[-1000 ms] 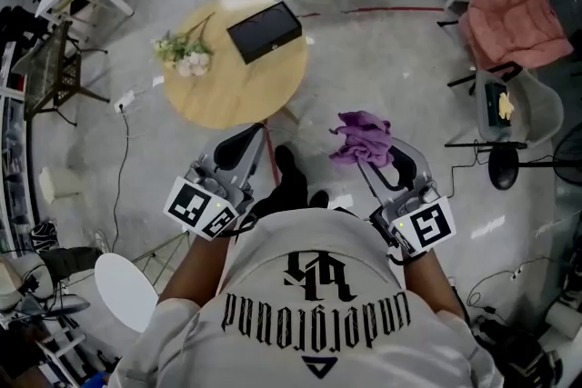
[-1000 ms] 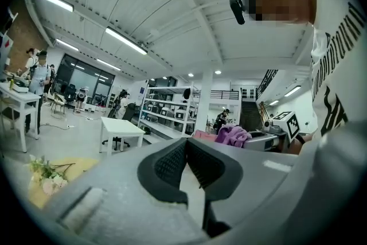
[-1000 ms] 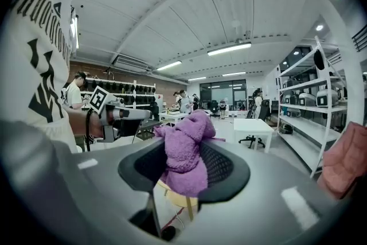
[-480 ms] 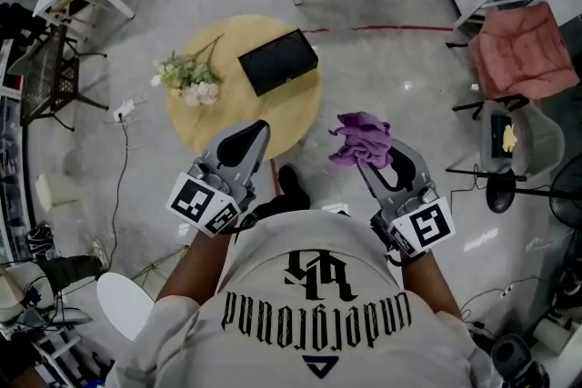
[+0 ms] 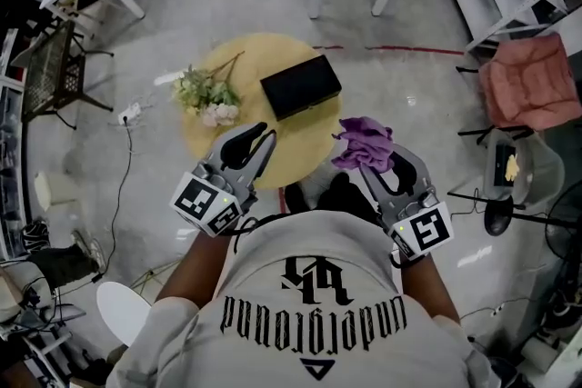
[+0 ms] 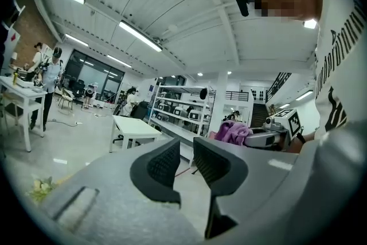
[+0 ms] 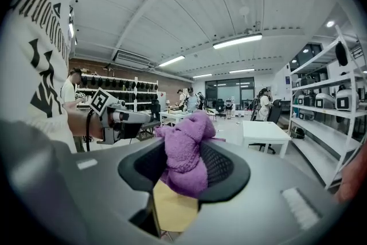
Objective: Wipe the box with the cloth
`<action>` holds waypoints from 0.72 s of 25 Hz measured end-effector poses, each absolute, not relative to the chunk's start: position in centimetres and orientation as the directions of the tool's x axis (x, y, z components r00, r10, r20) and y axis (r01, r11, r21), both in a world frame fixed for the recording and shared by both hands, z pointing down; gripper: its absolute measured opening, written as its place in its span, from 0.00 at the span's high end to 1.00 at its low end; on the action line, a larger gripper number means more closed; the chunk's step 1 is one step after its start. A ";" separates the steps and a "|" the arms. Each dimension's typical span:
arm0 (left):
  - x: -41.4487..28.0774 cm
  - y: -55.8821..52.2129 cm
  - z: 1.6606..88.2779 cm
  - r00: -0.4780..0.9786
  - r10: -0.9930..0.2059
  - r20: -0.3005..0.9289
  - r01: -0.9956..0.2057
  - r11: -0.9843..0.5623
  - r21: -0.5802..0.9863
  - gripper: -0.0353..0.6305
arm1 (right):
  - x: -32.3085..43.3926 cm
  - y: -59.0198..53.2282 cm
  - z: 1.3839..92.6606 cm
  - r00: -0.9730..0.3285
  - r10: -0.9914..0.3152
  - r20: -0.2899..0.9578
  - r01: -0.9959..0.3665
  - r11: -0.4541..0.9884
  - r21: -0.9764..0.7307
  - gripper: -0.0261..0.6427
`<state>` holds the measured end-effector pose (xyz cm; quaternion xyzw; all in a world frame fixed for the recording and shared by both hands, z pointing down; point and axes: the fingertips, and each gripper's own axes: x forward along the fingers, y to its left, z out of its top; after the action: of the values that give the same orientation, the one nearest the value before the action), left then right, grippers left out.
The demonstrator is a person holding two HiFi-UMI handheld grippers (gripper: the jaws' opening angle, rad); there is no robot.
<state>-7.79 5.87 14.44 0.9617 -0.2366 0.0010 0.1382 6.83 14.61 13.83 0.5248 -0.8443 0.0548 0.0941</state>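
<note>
One round table: sits nearer in the head view than a second ago, now just ahead of both grippers; suggests an approach almost finished, with wiping not yet begun.
Box: black, flat, lid shut, contents hidden; lies on the table's far right part, untouched and apart from both grippers.
Flowers: lie on the table left of the box, clear of it.
Left gripper: has just been opening, shows a narrow gap, holds nothing; probably readied to steady the box.
Right gripper: clenched on the cloth.
Cloth: purple, bunched, pinched between the right jaws; hangs by the table's near right edge, short of the box.
</note>
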 end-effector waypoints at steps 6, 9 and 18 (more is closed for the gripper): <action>-8.8 3.3 15.1 0.867 -0.492 0.075 -0.491 -0.823 0.285 0.79 | 6.8 10.8 15.1 -0.455 -0.858 0.239 -0.880 0.475 0.030 0.72; -9.0 1.9 15.9 0.853 -0.516 0.079 -0.514 -0.807 0.291 0.77 | 6.5 8.8 15.5 -0.486 -0.839 0.246 -0.862 0.507 0.025 0.72; -7.3 -1.9 19.4 0.823 -0.541 0.171 -0.565 -0.751 0.341 0.69 | 7.9 3.0 18.5 -0.535 -0.783 0.317 -0.824 0.567 0.010 0.71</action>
<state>-7.29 -1.89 19.42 0.9353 -0.2956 0.0308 0.1921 7.93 3.03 18.49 0.4601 -0.8732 0.0703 0.1447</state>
